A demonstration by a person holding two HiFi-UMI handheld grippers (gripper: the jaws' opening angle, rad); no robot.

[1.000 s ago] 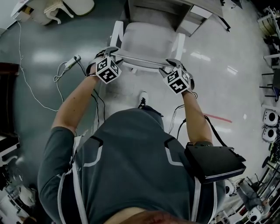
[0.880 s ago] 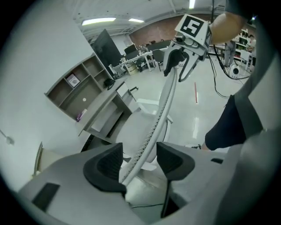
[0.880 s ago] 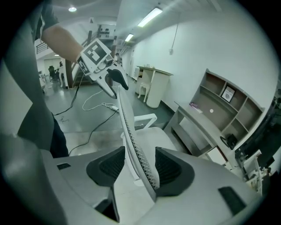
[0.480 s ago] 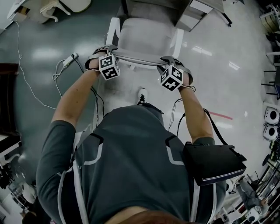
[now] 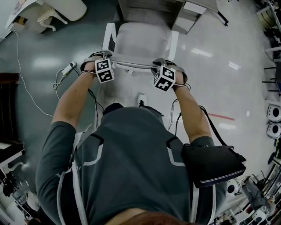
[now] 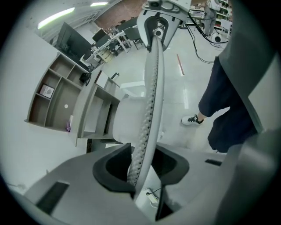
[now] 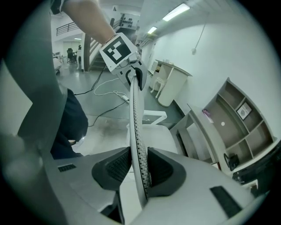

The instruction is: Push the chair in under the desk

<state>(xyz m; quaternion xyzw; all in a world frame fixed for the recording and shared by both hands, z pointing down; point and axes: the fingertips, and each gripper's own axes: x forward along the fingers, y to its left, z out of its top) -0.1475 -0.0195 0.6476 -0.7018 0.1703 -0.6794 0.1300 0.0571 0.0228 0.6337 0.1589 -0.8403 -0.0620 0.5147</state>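
The white chair [image 5: 140, 37] faces the desk [image 5: 149, 5], its seat front close to the desk's edge. Its thin perforated backrest [image 5: 131, 65] runs between my two grippers. My left gripper [image 5: 104, 56] straddles the backrest's left end and my right gripper [image 5: 163, 63] its right end. In the left gripper view the backrest [image 6: 151, 88] stands between the closing jaws [image 6: 141, 165], with a dark gap beside it. In the right gripper view the backrest [image 7: 136, 123] sits between the closing jaws [image 7: 139, 169], the pads very near its two faces.
A power strip with cables [image 5: 70, 66] lies on the floor left of the chair. The person's shoe [image 5: 141, 100] is just behind the chair. A white table [image 5: 66, 9] stands far left, and an open shelf unit [image 6: 52, 92] rises beside the desk.
The chair and both grippers have moved forward toward the desk, and the arms have stretched out. The chair's seat now reaches closer to the desk's edge.
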